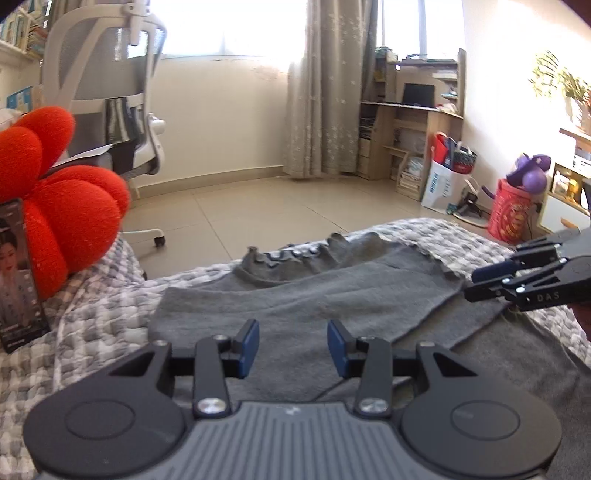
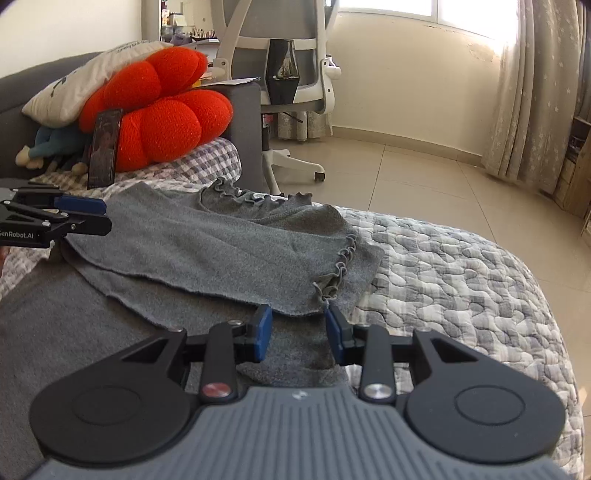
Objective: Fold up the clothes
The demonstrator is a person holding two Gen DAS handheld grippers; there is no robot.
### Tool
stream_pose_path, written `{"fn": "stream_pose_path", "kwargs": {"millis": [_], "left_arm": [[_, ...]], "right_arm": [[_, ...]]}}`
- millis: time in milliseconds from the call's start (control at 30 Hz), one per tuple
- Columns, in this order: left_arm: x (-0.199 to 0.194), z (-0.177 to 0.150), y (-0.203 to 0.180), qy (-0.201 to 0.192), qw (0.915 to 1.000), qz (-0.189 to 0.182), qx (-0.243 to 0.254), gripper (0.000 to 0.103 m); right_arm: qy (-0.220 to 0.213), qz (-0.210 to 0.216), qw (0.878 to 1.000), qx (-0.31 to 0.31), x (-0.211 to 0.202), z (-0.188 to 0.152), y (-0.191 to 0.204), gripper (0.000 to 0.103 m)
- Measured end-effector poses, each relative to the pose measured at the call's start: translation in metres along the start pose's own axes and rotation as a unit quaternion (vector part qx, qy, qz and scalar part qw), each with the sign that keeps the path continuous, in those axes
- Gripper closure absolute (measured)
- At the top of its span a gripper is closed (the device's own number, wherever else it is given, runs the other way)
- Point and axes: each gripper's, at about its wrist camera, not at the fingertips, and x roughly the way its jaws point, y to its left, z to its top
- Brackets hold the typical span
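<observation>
Quilted bed [image 2: 461,266]: red cushion [image 2: 162,114] beside grey top [image 2: 221,243]

Quilted checked bedspread [image 2: 461,258] covers the bed. Red petal-shaped cushion [image 1: 62,206] at nine o'clock, a printed portrait box [image 1: 18,273] upright against it. White mesh office chair [image 1: 107,85] at eleven; curtain [image 1: 325,92] at twelve.

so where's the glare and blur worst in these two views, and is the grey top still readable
Left wrist view: the window is blown out white, room edges bend with fisheye, and the gripper body is soft. Right wrist view: glare sits at the top-right window, and the near gripper body is blurred. The grey top stays sharp and evenly lit in both.
</observation>
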Motion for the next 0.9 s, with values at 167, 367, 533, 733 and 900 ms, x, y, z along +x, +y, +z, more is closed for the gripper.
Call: {"fn": "stream_pose_path", "kwargs": {"millis": [167,367,533,733,900], "left_arm": [[0.026,0.004,-0.040,0.018,0.9978,-0.033,0.055,0.061],[0.050,0.006,-0.072,0.035,0.9939,-0.050,0.093,0.062],[0.058,0.012,-0.085,0.031,0.9928,-0.058,0.100,0.062],[0.066,0.018,-0.103,0.026,0.9905,-0.068,0.117,0.064],[0.070,0.023,-0.110,0.018,0.9915,-0.071,0.107,0.064]], "right_arm": [[0.000,-0.012,1.000,-0.026,0.007,-0.002,0.002,0.067],[0.007,-0.011,0.999,-0.034,0.015,-0.002,0.000,0.066],[-0.008,0.052,0.996,0.066,0.015,0.004,-0.025,0.066],[-0.002,0.096,0.979,0.180,0.024,0.003,-0.050,0.066],[-0.007,0.113,0.961,0.251,0.020,-0.001,-0.064,0.097]]}}
